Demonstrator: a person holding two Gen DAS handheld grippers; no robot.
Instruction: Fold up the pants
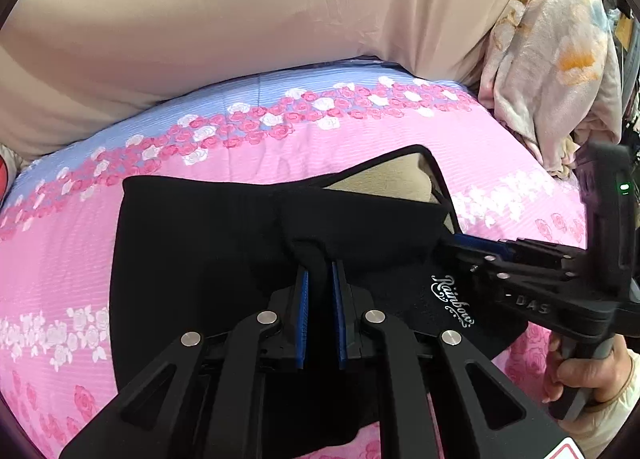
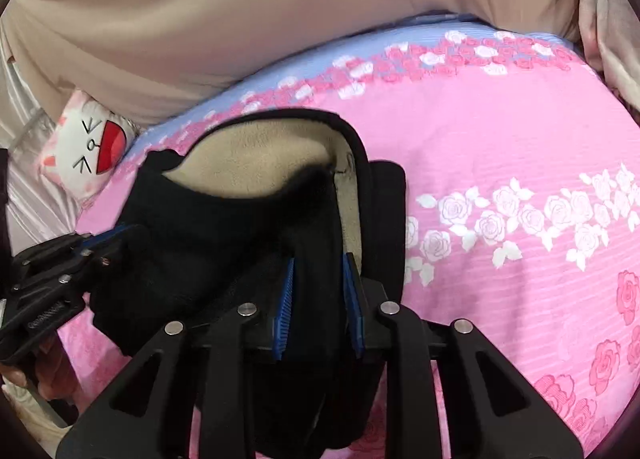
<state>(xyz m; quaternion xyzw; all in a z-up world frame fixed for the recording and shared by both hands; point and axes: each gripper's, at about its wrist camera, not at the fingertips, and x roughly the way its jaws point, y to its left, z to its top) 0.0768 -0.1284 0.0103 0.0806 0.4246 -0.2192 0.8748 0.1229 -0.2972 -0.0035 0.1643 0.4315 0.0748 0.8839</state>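
- Lying on a pink rose-print bedspread, the black pants are sitting partly folded, with their beige fleece lining showing at the open waistband.
- The left gripper is pinching a raised ridge of the black fabric, its blue-padded jaws standing narrowly apart with the cloth filling the gap between them.
- The right gripper is gripping the pants near the waistband edge, jaws closed onto a thick fold of black cloth, with lining just beside its right pad.
- In the left wrist view the right gripper is reaching in from the side, its tips touching the pants beside the white "Rainbow" lettering.
- A hand is wrapping the right gripper's handle at the lower right.
- A beige cover is bulging behind the bedspread, a floral cloth is hanging at its right, and a cat-face pillow is resting at the far left.
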